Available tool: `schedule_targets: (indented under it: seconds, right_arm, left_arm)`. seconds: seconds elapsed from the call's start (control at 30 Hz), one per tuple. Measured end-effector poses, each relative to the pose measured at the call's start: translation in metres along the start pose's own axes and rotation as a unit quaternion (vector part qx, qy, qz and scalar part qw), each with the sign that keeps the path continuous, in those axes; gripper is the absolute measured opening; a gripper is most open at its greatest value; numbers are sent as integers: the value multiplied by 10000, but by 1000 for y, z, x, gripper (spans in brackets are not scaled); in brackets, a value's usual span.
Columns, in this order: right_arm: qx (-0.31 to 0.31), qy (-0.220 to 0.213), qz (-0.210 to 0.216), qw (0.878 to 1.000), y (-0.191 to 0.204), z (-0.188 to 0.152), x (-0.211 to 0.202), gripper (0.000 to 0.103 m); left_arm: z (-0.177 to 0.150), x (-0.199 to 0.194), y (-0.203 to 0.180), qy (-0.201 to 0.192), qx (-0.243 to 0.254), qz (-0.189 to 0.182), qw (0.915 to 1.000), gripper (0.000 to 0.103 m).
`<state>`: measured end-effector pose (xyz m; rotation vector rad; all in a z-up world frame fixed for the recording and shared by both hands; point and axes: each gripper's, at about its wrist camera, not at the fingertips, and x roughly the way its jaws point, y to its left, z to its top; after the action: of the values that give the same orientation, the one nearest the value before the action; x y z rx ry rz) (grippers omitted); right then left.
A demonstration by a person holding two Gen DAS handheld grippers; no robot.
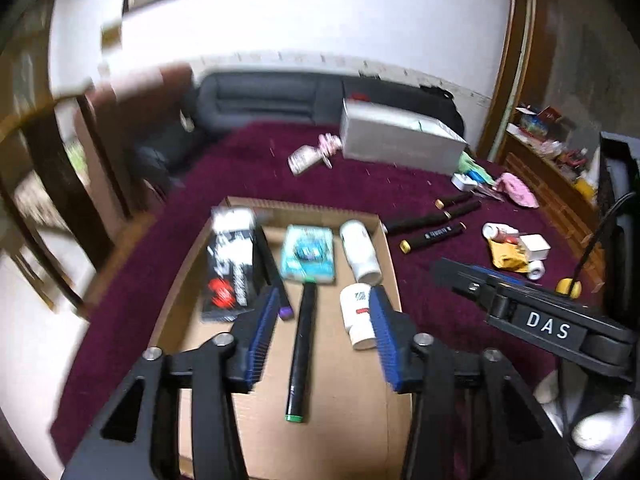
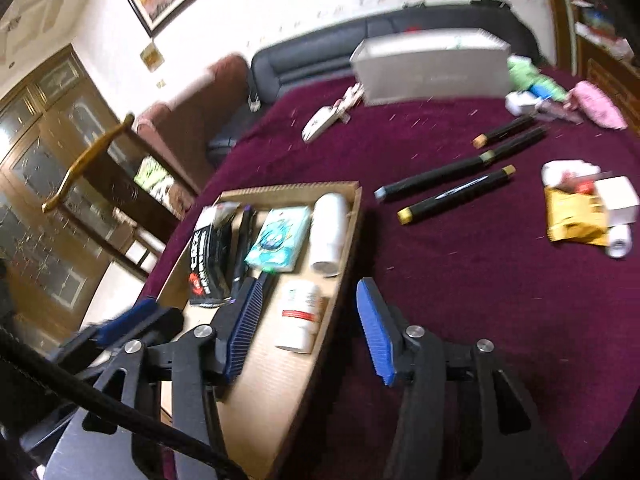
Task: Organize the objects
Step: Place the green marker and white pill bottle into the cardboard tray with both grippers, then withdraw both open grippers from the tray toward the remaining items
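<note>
Both grippers stand parted and empty above the cardboard tray (image 2: 256, 380). The next loose items, three black markers (image 2: 456, 194), lie on the maroon cloth (image 2: 480, 300) to the far right of the tray, long axes running near-left to far-right. The right gripper (image 2: 308, 320) is nearer them; the left gripper (image 1: 324, 336) hangs over the tray's green-capped marker (image 1: 302, 352).

Shallow cardboard tray (image 1: 384, 236) on maroon cloth, holding black marker (image 1: 301, 354), two white bottles (image 1: 357, 316), teal packet (image 1: 307, 254)

Left gripper (image 1: 324, 320) open above cardboard tray (image 1: 384, 248), black marker (image 1: 301, 354) lying below, unheld
</note>
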<state>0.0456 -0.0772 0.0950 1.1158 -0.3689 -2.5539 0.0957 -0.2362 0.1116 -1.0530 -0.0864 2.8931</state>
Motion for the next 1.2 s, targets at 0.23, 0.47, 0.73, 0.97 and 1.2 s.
schedule_targets:
  seconds: [0.23,0.47,0.73,0.97,1.2]
  right_arm:
    - [24,-560,-227,9982,-18,-5,-42,55]
    - [-22,-923,-452,9947,-32,-13,-67,61]
    - [356,-1107,-678,9909,-82,-16,-90,66]
    - [968,-1055,-869,9859,-144,-16,-96,66]
    - [1219,-921,-905,9841,-175,-17,-92,66]
  left_arm:
    - [-4,-24,-47,-423,494,396,9971,49]
    - [-9,-33,-86,-508,919,470,9934,49]
    - [-14,-26,-127,-352,1278,382,9904,49]
    - [-21,-6,-167,-51,1651,268,9859,49]
    - [-28,17,-191,288,1868,186,9818,49]
